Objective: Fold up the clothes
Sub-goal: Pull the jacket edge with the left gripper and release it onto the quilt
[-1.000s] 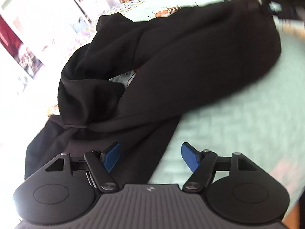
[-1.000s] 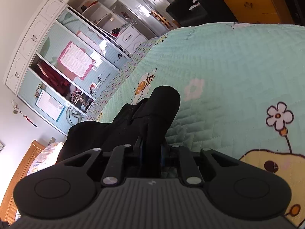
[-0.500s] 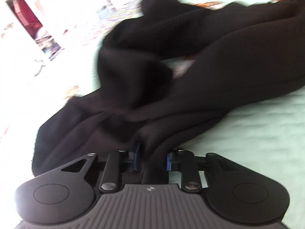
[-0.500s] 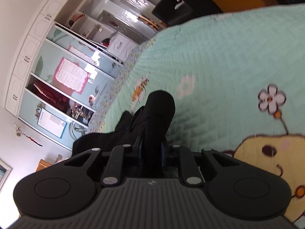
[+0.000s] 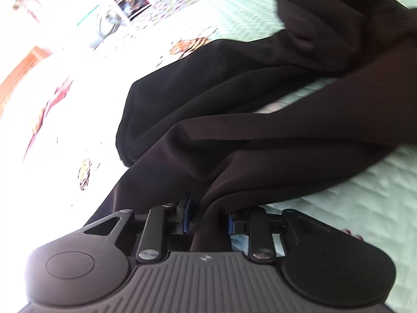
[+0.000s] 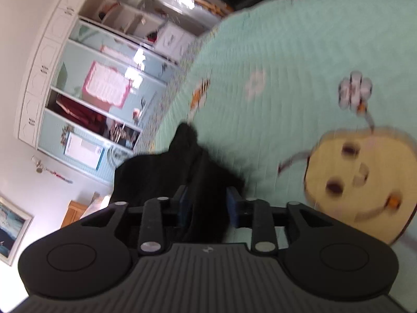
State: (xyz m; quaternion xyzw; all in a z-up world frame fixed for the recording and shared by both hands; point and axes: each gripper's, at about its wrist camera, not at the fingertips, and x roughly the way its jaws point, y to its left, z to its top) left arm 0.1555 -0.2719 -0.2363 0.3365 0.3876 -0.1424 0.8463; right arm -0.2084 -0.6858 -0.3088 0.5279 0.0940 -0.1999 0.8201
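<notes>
Two daylit fisheye views, one badly overexposed, the other blurred.

In the left wrist view, strong daylight burns the left half out to plain white, washing away the bedspread (image 5: pixel 365 208) pattern there; the black garment (image 5: pixel 260 135) stays very dark, its folds showing only as faint grey sheen, and the far end is softly blurred. The right wrist view is evenly lit, with bright glare patches on the glass-fronted cabinet (image 6: pixel 109 91), but motion blur smears the quilt's flower and yellow cartoon face. Both views curve straight lines sharply towards the edges, and the corners fall off dark.
</notes>
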